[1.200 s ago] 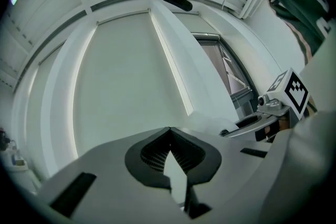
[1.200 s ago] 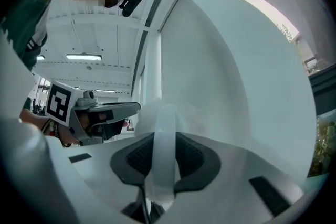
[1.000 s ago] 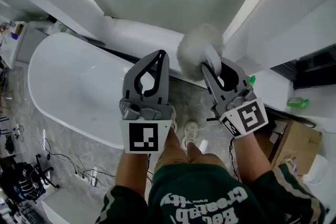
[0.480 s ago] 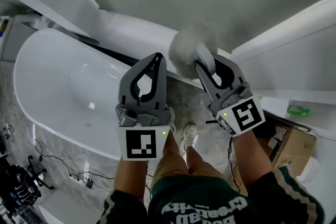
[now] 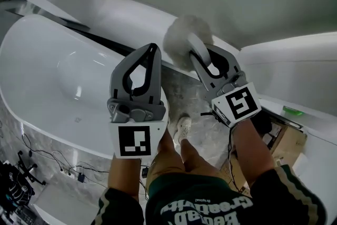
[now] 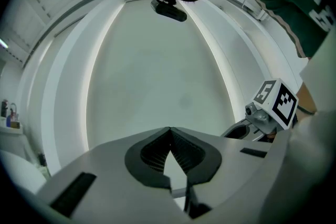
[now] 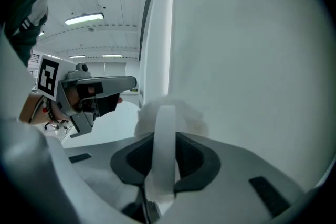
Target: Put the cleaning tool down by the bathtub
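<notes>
Right tongs [image 5: 196,52] clamped on the cleaning tool [image 5: 184,39], a white duster w/ a fluffy head; in the right gripper view the flat white handle [image 7: 164,149] runs straight up through the tongs, pads pressing it on both sides, fluff bunched just past the tips; nothing else in that grip

Left tongs [image 5: 152,49] shut tip to tip w/ nothing between them; the left gripper view shows only pale wall beyond the closed tips [image 6: 169,131]

Both tongs held up side by side in front of the person, near each other but apart; bathtub [image 5: 47,76] sits below and to the left of the left tongs; grey marble floor [image 5: 189,95] shows below and between the two, a shoe [image 5: 182,126] under them; the duster head hangs off the far end of the right tongs, roughly over the tub's rim and the dark gap by the wall, touching no surface as far as I can tell

Progress, my read: tool is picked up and carried to the tub, so approx. the first half is done; the put-down itself hasn't begun; left to do: lower the right tongs toward a spot beside the tub (floor or ledge, can't tell which is meant), rest the duster there, let the tongs part, pull away; left tongs prob. have no job here
</notes>
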Available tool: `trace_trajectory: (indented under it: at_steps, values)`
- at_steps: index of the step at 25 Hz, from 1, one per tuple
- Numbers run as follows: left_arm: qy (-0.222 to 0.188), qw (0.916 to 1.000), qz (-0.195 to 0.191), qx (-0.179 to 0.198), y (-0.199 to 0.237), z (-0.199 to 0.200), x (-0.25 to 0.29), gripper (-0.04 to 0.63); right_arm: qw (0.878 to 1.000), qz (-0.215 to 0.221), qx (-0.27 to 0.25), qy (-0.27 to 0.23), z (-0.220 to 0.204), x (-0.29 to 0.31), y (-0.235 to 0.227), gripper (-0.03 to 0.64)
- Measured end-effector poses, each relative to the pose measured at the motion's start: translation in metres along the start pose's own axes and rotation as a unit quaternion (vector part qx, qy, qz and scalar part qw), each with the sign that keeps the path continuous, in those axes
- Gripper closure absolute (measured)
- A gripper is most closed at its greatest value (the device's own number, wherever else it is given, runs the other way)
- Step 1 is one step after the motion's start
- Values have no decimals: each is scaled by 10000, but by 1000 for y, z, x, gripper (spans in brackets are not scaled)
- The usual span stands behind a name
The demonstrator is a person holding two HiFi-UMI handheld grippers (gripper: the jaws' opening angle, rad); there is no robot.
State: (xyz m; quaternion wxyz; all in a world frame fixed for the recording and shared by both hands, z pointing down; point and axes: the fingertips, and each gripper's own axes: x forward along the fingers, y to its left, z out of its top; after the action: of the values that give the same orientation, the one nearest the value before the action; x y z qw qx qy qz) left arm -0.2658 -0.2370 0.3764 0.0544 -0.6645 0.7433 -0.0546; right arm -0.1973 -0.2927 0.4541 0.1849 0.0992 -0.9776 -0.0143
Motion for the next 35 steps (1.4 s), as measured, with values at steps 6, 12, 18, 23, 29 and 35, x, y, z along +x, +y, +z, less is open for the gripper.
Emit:
trace_trajectory:
  at_steps: [6, 12, 18, 23, 29, 35]
  values:
    - [256, 9993, 240, -112, 24, -35, -5, 588, 9985, 301, -148, 426, -23, 41, 10, 522]
    - [368, 9984, 284, -336, 33, -59, -12, 588, 9940, 358, -260, 998, -53, 78, 10, 522]
    - [502, 9979, 357, -213, 50, -76, -11, 588, 9860, 592, -482, 1485, -85, 132, 13, 522]
    - [596, 9972, 438, -98, 43, -84, -13, 588, 9829, 689, -462, 1646, -107, 144, 6, 522]
    - [848, 9943, 627, -169, 67, -107, -14, 588, 9712, 917, -570, 2125, -141, 179, 5, 522]
    - [972, 9918, 784, -280, 89, -119, -15, 588, 9473, 1226, -762, 2861, -195, 217, 9, 522]
